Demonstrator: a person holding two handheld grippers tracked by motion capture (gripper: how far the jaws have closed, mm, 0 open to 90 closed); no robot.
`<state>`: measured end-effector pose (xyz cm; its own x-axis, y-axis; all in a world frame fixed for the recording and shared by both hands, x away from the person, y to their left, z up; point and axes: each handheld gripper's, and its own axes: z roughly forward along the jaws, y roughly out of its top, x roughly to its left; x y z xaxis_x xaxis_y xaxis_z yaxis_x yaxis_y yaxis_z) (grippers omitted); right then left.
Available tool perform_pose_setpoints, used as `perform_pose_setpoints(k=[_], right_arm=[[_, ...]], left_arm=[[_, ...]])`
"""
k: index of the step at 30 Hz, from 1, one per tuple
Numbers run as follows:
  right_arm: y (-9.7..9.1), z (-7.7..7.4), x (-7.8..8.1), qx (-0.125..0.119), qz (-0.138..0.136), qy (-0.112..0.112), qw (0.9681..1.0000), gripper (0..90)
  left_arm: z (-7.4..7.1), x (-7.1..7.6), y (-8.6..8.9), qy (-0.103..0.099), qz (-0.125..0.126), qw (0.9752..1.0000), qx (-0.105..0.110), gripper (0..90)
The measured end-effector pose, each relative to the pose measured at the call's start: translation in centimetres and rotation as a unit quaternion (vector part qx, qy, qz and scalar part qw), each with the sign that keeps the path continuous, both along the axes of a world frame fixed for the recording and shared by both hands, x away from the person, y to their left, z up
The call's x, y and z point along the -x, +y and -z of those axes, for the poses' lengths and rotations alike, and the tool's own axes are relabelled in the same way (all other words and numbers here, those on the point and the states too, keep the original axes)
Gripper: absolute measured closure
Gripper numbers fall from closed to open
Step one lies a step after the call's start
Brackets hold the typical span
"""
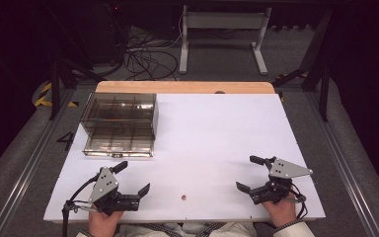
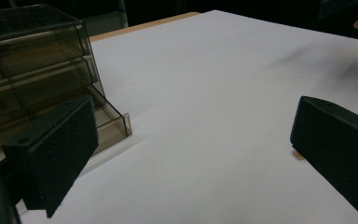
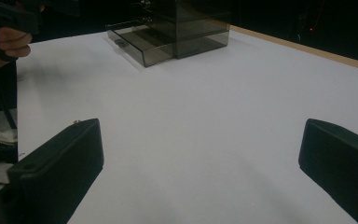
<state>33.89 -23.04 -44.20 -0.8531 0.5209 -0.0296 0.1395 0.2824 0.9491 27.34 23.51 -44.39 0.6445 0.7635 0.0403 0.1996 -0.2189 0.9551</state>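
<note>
While both hands rest at the near edge of the white table (image 1: 217, 133), the left gripper (image 1: 131, 178) and the right gripper (image 1: 251, 174) hold their jaws spread wide and empty, probably waiting to begin. A small brown piece (image 1: 182, 197) lies between them, just beside the left gripper's right jaw. The smoky drawer box (image 1: 120, 123), its lowest drawer pulled out, stands beyond the left jaws, with much free surface ahead of the right jaws.

Table (image 1: 217, 128): white top, matt, smooth; bare wood strip at far edge.
Drawer box (image 1: 121, 123): smoky clear plastic, glossy.
Jaw pads (image 2: 58, 149): black, matt, finely grainy.
Gripper plates (image 1: 288, 169): grey, dull, metal-looking.
</note>
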Motion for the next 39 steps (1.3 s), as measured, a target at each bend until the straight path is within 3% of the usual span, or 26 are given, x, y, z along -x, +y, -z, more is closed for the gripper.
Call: perform_pose_setpoints(k=[5, 11, 23, 39], right_arm=[[0.1, 0.1, 0.0, 0.010, 0.003, 0.000, 1.0000, 1.0], [0.0, 0.2, 0.0, 0.007, 0.003, 0.003, 1.0000, 1.2], [0.0, 0.2, 0.1, 0.007, -0.001, 0.003, 1.0000, 1.4], [0.2, 0.4, -0.1, 0.010, -0.003, 0.007, 0.9999, 1.6]], left_arm=[[0.0, 0.0, -0.1, 0.000, 0.007, 1.0000, -0.002, 1.7], [-0.1, 0.1, 0.1, -0.007, 0.007, 1.0000, -0.002, 1.7], [-0.2, 0.0, -0.1, -0.001, 0.010, 1.0000, -0.002, 2.0], [-1.7, -2.1, -2.6, 0.013, 0.060, 0.9981, -0.011, 2.1]])
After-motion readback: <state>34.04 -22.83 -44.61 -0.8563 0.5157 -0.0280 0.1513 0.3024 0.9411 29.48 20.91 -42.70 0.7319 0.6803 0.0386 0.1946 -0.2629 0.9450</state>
